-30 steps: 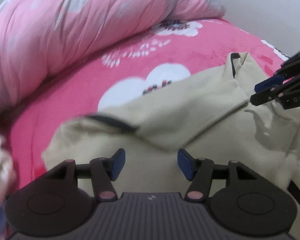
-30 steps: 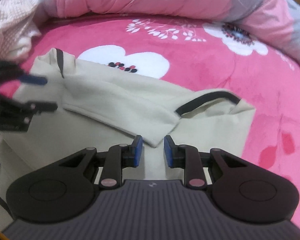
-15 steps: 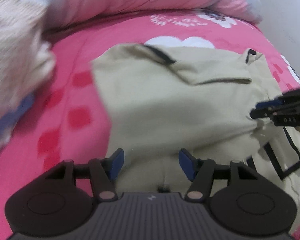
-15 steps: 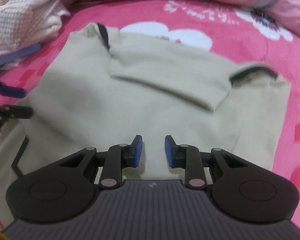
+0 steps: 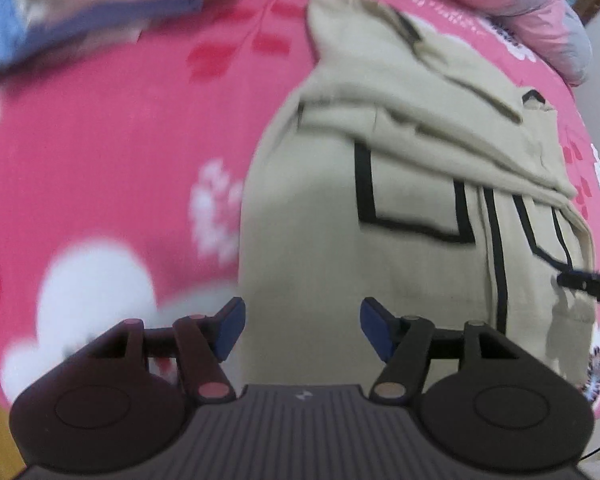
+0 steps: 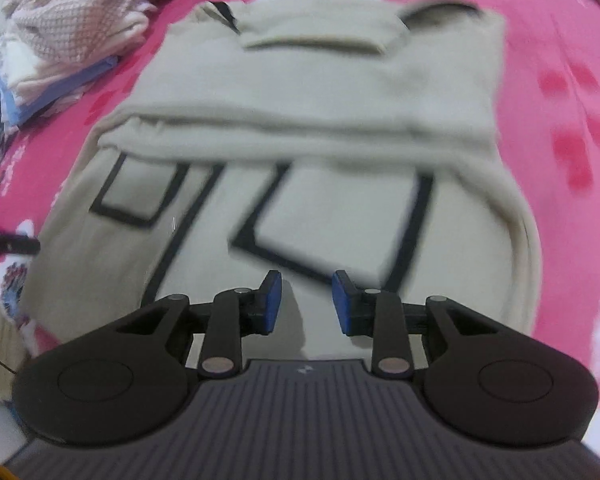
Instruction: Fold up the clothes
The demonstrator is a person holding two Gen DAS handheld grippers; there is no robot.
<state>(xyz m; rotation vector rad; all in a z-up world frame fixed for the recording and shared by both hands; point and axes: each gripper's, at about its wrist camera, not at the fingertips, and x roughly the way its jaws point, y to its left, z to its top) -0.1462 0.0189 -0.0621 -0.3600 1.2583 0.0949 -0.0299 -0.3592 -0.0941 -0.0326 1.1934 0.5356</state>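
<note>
Beige shirt [image 6: 308,92] lengthwise away from gripper [image 6: 306,304]

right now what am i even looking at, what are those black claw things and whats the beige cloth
Those are two hand-held grippers, each with a camera looking forward along its two blue-padded fingers. One picture is from the left hand-held gripper, the other from the right hand-held gripper. Both are open and hold nothing. Beneath them a beige garment with black stripes lies partly folded on a pink flowered bedspread. A pile of other clothes sits beside it. The dark tip at the left picture's right edge seems to be the other gripper.
</note>
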